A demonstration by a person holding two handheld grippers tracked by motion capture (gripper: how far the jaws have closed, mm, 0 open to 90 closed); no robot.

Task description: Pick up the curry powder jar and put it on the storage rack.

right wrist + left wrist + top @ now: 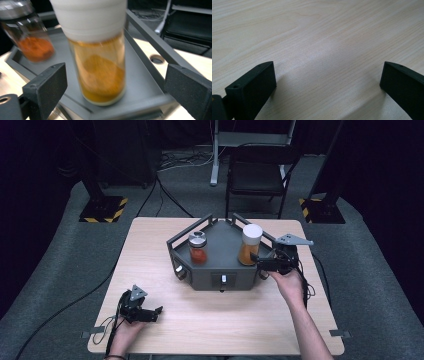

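Your left tool [150,314] rests on the bare worktop [220,320] well short of the grey tray [220,242], jaws spread wide with nothing between them. Your right tool [257,260] sits at the tray's right side, level with the white-capped jar [249,244] of yellow-orange powder. Its jaws stand far apart on either side of that jar, and the pads [48,82] are clear of the glass, so nothing is gripped. The jar stands upright inside the tray, at its right. A shorter jar with a metal lid [198,247] and red powder stands at the tray's left, well apart from it.

The main risk, as I judge it, is tipping: the tall jar is top-heavy under that cap, and a jaw brushing it would topple it. Watch the tray's raised rail [150,42] too, since a jaw catching it would jolt both jars.
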